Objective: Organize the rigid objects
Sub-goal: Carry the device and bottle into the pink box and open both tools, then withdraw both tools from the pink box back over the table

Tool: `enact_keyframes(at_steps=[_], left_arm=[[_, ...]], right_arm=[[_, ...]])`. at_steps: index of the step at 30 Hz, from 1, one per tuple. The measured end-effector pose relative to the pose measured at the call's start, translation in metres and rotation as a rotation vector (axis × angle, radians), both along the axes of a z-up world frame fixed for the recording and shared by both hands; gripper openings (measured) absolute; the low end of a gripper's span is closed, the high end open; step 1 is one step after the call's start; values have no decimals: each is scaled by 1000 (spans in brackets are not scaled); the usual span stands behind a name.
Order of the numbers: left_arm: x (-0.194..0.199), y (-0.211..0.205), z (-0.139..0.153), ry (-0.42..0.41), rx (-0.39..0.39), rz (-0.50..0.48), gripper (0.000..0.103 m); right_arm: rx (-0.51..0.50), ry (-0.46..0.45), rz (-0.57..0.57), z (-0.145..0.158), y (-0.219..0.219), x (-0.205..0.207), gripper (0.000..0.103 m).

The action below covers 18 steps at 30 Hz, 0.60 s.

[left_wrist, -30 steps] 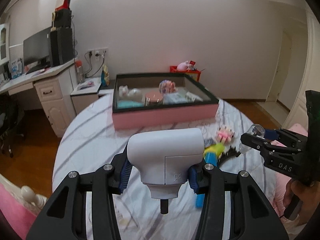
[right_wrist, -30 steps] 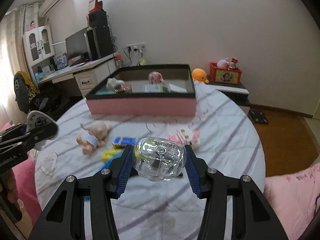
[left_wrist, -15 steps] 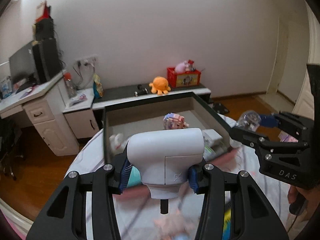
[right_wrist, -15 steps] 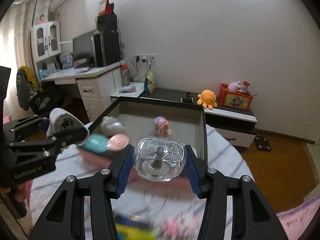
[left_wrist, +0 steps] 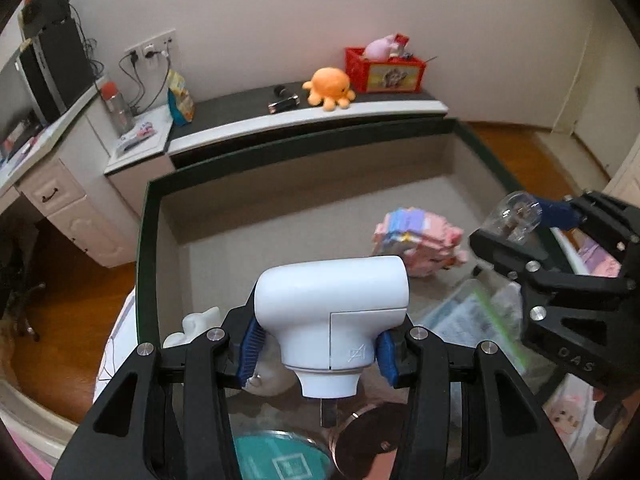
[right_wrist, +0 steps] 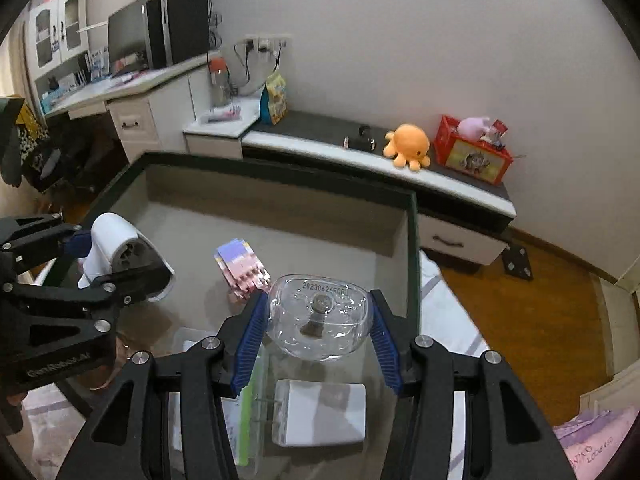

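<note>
Left tool clamps a white adapter, right tool a clear case, both above the open box.

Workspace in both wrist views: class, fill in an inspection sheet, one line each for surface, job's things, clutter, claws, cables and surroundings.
Surface: striped cloth beside box.
Job's things: white adapter and clear case, both held above the box.
Clutter: pink block toy, teal disc, white charger in box.
Claws: left claw shut on adapter; right claw shut on case.
Cables: plugged at wall socket.
Surroundings: orange octopus, red crate, desk.
</note>
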<state>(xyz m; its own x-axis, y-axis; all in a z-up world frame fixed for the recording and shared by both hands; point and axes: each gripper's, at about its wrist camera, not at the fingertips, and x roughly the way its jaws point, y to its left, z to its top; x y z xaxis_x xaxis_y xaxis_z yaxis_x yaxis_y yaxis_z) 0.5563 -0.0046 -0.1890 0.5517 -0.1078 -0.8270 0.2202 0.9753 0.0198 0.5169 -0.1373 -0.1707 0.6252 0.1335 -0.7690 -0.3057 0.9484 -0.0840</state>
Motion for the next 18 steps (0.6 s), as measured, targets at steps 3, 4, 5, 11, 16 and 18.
enact_keyframes(at_steps=[3, 4, 5, 11, 16, 18], left_arm=[[-4, 0, -2, -8, -24, 8, 70], [-6, 1, 1, -22, -30, 13, 75], [-7, 1, 3, -30, -37, 14, 77], [-58, 10, 43, -174, -63, 49, 91], [-140, 20, 81, -361, -87, 84, 103], [-176, 22, 93, -420, -102, 103, 103]], right_arm=[[29, 1, -6, 0, -7, -2, 52], [49, -6, -8, 4, -9, -4, 52], [66, -10, -7, 8, -12, -7, 54], [153, -106, 6, 49, -21, -46, 78], [196, -230, 19, 88, -27, -120, 84], [191, -284, 25, 98, -27, -150, 84]])
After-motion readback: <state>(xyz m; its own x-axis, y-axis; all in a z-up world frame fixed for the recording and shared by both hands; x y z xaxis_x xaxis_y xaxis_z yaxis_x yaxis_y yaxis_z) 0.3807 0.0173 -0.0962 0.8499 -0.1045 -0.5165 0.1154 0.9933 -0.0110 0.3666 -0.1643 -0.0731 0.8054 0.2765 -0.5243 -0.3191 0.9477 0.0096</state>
